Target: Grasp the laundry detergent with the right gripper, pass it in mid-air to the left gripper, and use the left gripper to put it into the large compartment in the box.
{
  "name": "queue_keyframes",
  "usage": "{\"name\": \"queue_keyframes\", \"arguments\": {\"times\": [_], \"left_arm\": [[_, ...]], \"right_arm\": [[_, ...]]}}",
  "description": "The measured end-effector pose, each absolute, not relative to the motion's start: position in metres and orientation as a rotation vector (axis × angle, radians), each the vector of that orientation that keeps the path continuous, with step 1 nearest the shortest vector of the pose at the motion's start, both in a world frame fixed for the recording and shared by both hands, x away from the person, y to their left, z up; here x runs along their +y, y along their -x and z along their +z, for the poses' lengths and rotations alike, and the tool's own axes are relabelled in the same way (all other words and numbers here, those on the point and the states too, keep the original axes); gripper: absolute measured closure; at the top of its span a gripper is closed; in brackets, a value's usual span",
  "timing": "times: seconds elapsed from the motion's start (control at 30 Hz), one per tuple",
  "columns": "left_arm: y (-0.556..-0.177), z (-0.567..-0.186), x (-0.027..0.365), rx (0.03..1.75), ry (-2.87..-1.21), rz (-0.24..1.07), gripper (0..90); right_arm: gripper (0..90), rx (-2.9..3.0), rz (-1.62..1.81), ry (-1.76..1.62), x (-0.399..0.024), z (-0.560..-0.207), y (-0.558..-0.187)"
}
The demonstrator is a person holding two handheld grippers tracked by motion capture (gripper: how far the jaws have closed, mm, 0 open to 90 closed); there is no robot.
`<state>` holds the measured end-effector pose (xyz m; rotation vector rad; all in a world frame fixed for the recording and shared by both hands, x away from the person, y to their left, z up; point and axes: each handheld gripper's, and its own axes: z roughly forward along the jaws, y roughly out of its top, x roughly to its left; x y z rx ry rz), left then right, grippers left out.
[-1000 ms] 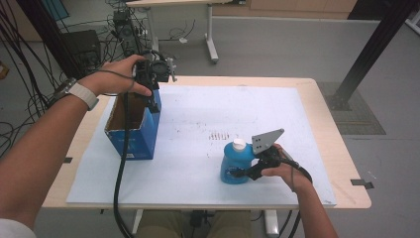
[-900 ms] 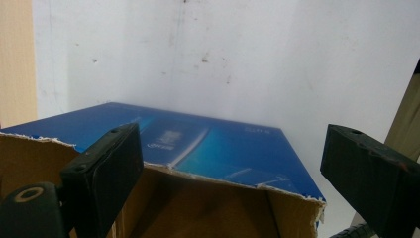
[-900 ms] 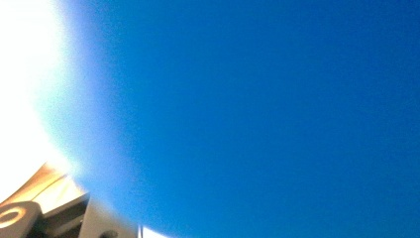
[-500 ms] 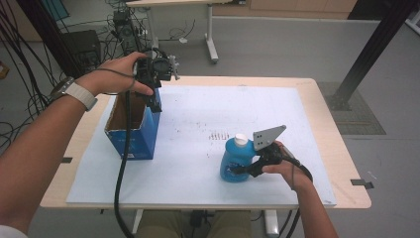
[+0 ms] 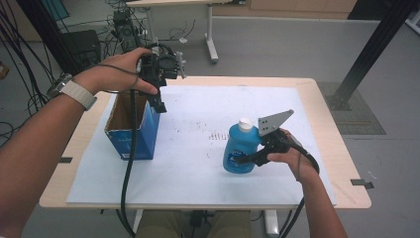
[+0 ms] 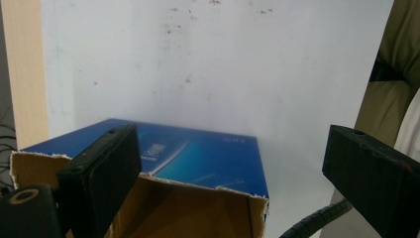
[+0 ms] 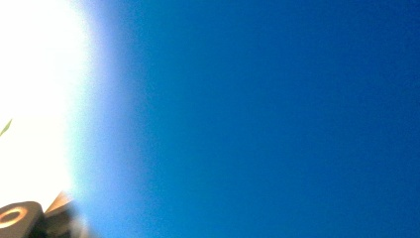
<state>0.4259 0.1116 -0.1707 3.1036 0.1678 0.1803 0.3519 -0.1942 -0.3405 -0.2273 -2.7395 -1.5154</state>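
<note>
The tabletop [image 5: 317,89] is pale wood, nearly covered by a white sheet [image 5: 198,163] that runs almost to each edge and carries faint dark specks at its middle.

Near the left edge, on the sheet, stands an open-topped box [image 5: 136,141] with blue sides and a brown cardboard inside; its top rim is torn and ragged, as the left gripper view shows from just above [image 6: 198,158].

The person's left forearm comes in from the bottom left corner of the high view and slants up toward the far left corner of the tabletop, a watch with a pale strap on the wrist. The left hand [image 5: 116,74] wraps over the top of the left tongs [image 5: 159,104], which hang above the far end of the box and point down at it, a black cable trailing down past the box's near side. The jaws stand wide apart with nothing between them; they have just been opening further, and they do not touch the box.

The right forearm comes up from the bottom right, wrist bent inward, the right hand [image 5: 292,158] gripping the right tongs [image 5: 245,159] level, toward the left. They are clamped on the side of a blue bottle [image 5: 240,148] with a white cap, which sits upright toward the near right part of the sheet, well apart from the box. Whether its base touches the sheet I cannot tell.
</note>
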Motion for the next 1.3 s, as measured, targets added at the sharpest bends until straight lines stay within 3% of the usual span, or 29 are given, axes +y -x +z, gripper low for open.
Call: {"name": "queue_keyframes", "arguments": {"times": [0.47,1.3], "left_arm": [[-0.411,-0.155,0.08,0.088,-3.122,0.173,9.2],[-0.396,-0.133,0.058,-0.004,-3.115,0.198,8.5]], "right_arm": [[42.9,-2.734,-1.496,0.269,-0.193,-0.316,-0.353],[42.9,-2.764,-1.408,0.226,-0.163,-0.296,-0.365]]}}
